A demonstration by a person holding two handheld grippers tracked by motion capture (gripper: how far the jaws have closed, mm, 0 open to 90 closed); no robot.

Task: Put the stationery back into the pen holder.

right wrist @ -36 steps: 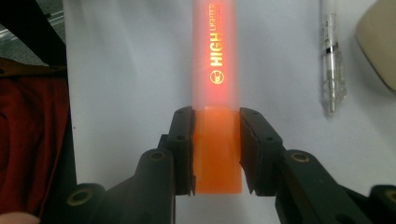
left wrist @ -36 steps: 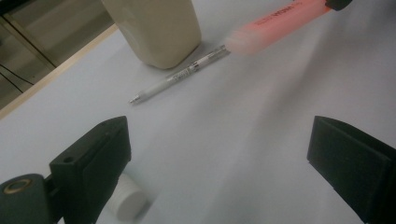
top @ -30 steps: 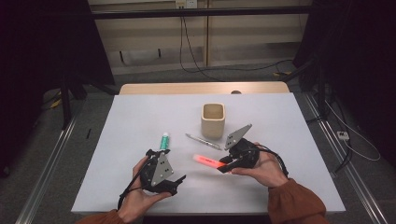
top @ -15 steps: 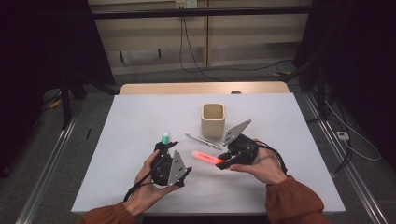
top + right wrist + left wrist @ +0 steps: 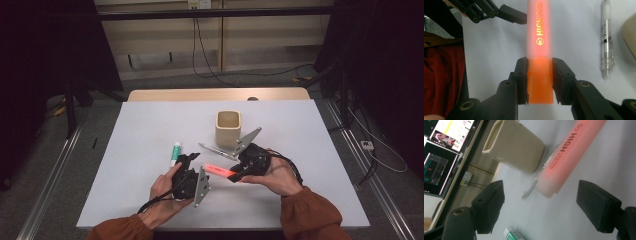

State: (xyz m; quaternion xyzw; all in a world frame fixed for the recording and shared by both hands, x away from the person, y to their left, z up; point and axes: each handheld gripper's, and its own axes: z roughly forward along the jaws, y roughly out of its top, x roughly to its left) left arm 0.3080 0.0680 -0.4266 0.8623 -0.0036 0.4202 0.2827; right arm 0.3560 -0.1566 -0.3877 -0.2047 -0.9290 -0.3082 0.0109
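An orange highlighter (image 5: pixel 219 171) with a frosted cap (image 5: pixel 539 27) is held level above the white table (image 5: pixel 150 125). My right gripper (image 5: pixel 539 75) is shut on its orange body (image 5: pixel 540 87); this gripper (image 5: pixel 238 175) sits right of centre in the high view. My left gripper (image 5: pixel 196 166) is at the cap's free end. In the left gripper view that cap end (image 5: pixel 564 157) lies between the jaws of my left gripper (image 5: pixel 541 191). Those jaws have just been closing. A gap remains on both sides and the pads (image 5: pixel 596 207) do not touch it.
A cream square cup (image 5: pixel 228 128) stands upright behind the grippers. A clear pen (image 5: pixel 216 151) lies on the table in front of it. A green-capped marker (image 5: pixel 175 152) lies left of my left hand. The person's orange sleeves (image 5: pixel 310 220) come in from the front edge.
My left gripper has moved right, up to the highlighter's cap end, and its jaws have narrowed. The right gripper and the highlighter have stayed put.
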